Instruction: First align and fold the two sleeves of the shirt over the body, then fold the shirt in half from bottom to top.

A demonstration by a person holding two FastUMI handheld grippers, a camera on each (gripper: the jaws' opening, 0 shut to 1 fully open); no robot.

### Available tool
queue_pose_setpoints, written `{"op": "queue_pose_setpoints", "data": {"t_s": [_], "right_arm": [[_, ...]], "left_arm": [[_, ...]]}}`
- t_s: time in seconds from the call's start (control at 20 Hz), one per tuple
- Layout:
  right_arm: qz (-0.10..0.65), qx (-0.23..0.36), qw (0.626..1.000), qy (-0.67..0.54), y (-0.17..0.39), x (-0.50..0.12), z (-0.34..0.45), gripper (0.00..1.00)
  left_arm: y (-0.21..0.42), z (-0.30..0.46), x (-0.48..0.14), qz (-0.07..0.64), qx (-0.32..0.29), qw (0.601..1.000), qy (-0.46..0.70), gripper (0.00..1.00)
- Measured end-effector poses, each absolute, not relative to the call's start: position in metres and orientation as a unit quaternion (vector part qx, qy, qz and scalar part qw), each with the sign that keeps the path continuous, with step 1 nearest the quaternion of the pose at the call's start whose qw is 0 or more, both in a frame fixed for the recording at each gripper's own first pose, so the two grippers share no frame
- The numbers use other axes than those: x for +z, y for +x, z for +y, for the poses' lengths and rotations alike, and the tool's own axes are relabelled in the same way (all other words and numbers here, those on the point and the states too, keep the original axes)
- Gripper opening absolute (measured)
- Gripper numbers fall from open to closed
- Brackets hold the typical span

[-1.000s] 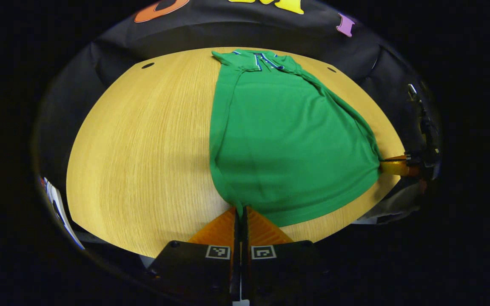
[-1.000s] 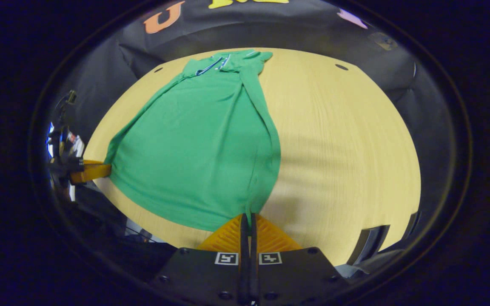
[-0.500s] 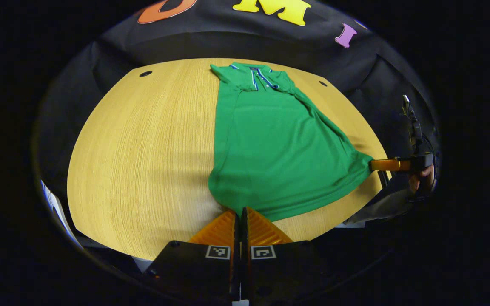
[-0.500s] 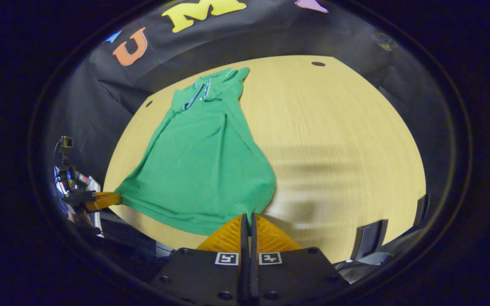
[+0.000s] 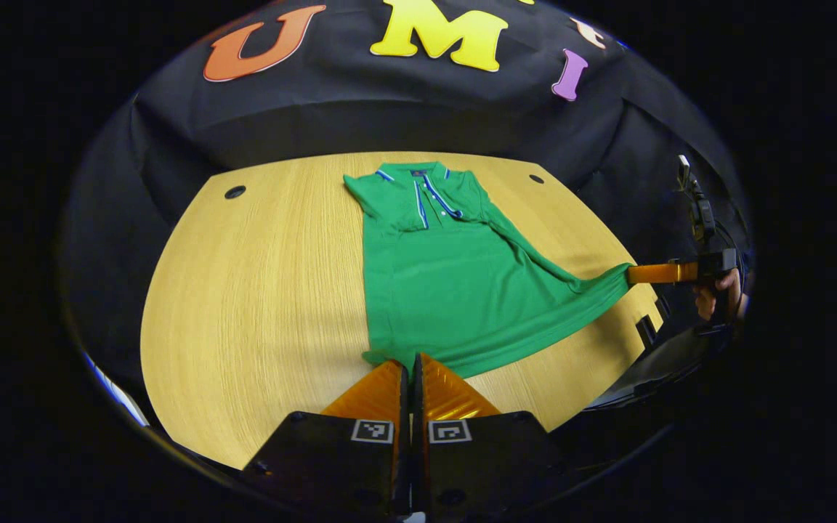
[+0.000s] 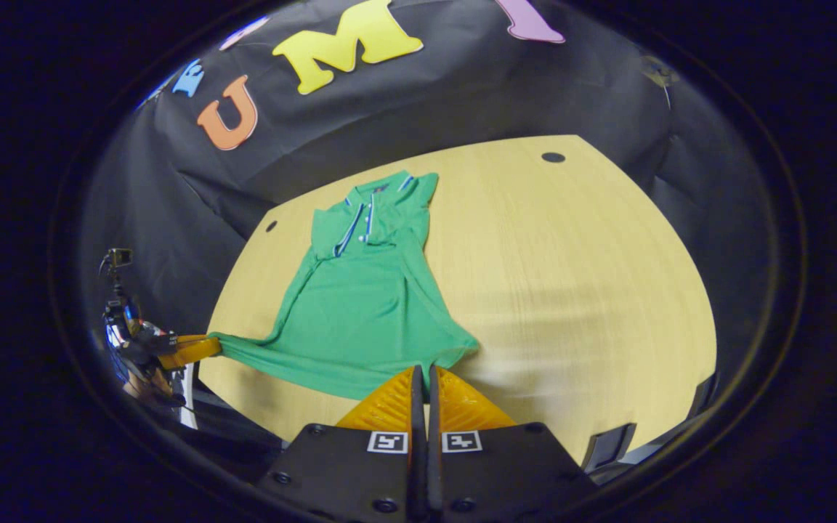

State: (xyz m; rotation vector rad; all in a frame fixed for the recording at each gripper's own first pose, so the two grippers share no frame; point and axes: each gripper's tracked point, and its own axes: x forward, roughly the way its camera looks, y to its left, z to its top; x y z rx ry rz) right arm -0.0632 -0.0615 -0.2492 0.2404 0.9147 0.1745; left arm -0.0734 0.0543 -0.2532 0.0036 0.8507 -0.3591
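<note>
Green polo shirt (image 5: pixel 455 290) lies on the wooden table (image 5: pixel 259 290), collar (image 5: pixel 418 190) toward the booth wall, hem toward the person. Sleeves appear already folded in over the body: the outline is narrow, with no sleeve spread to either side. Judged step: the second one, folding bottom to top.

Left gripper (image 5: pixel 410 367): clenched on the hem corner nearest it; cloth runs straight into the closed fingers. Right gripper (image 6: pixel 424 378): likewise clamped on the other hem corner. In the left gripper view the right gripper (image 5: pixel 640 274) shows at the far right, a hand (image 5: pixel 716 299) behind it, the hem (image 5: pixel 535 341) drawn taut between the two corners. In the right gripper view the left gripper (image 6: pixel 204 347) shows at the far left, the corner pulled out to a point.

Lower part of the shirt seems raised off the table and stretched; upper part and collar rest flat.

Next move calls for, in my judgement:
- carrying both corners forward together, at even height, toward the shoulders;
- keeping the hem taut so the cloth does not sag or bunch in the middle;
- laying the hem level with the collar line before letting go;
- not dragging the collar end along the table.

Risk: uneven travel of the two hands gives a skewed fold.
</note>
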Motion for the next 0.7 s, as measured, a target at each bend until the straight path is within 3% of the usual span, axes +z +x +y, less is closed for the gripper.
{"op": "queue_pose_setpoints", "data": {"t_s": [0.7], "right_arm": [[0.352,0.103,0.927,0.083,0.090,-0.164,-0.050,0.02]], "left_arm": [[0.070,0.059,-0.191,0.337,-0.141,0.930,-0.044,0.04]]}}
